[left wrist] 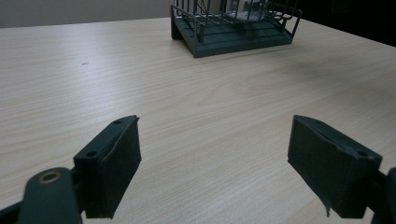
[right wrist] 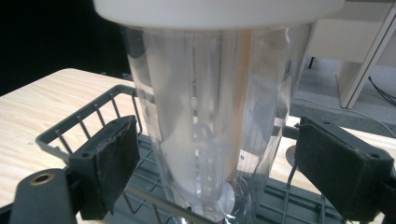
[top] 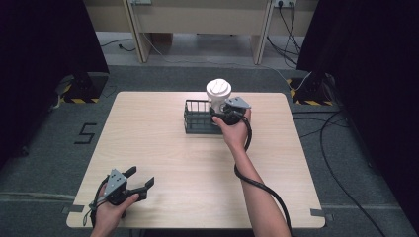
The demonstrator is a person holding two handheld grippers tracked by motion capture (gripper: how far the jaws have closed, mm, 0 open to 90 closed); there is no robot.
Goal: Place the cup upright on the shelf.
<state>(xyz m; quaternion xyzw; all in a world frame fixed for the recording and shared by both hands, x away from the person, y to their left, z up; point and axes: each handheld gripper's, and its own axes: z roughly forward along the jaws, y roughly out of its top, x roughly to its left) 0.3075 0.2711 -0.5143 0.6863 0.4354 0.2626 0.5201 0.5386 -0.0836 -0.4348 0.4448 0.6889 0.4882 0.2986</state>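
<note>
Wide-open right hand-held gripper (right wrist: 215, 154) flanks clear white-lidded cup (right wrist: 210, 116) standing in grey basket (right wrist: 79, 130).

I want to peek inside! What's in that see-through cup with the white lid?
The clear cup standing in the wire basket looks empty; basket wires show through its wall. The white lid covers its top, so that part stays hidden.

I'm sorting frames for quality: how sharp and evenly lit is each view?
High view: even light, black curtains at the sides. Left gripper view: crisp wood grain, dark wire basket softer. Right gripper view: clear plastic cup with white lid slightly blurred, streaked with reflections.
</note>
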